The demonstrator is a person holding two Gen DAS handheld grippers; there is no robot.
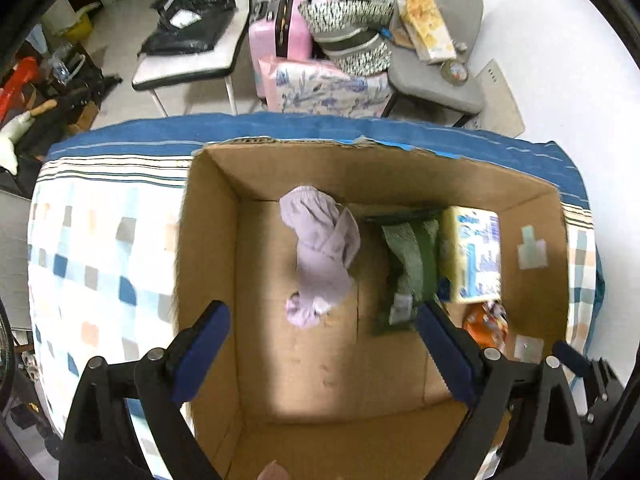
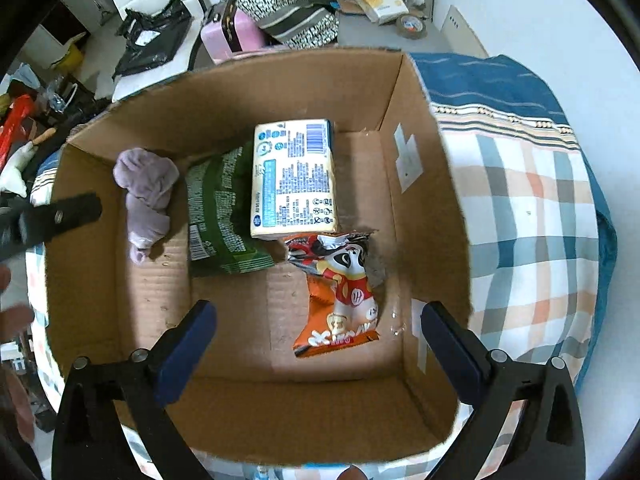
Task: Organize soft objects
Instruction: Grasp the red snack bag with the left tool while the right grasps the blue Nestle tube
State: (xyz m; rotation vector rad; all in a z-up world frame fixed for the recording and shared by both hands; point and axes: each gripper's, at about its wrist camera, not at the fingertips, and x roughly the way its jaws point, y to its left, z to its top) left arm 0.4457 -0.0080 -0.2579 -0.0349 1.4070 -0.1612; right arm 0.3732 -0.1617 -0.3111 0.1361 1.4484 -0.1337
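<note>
both claws, left gripper [image 1: 322, 344] and right gripper [image 2: 318, 332], gape wide and empty above the box [image 2: 420, 184] holding the lilac cloth [image 1: 320, 256].

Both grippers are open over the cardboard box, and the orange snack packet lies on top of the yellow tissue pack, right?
Not quite. The orange snack packet lies on the cardboard box floor beside the yellow tissue pack, as the right wrist view shows. The left gripper and right gripper are open.

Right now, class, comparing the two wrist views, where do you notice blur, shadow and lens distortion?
Left wrist view: the lilac crumpled cloth and green snack packet look motion-smeared, and shadow covers the brown cardboard box floor beside a bright patch. Right wrist view: sharper, print on the pale yellow tissue pack shows as distinct marks. Both: fisheye bends the box rim, corners dark.
</note>
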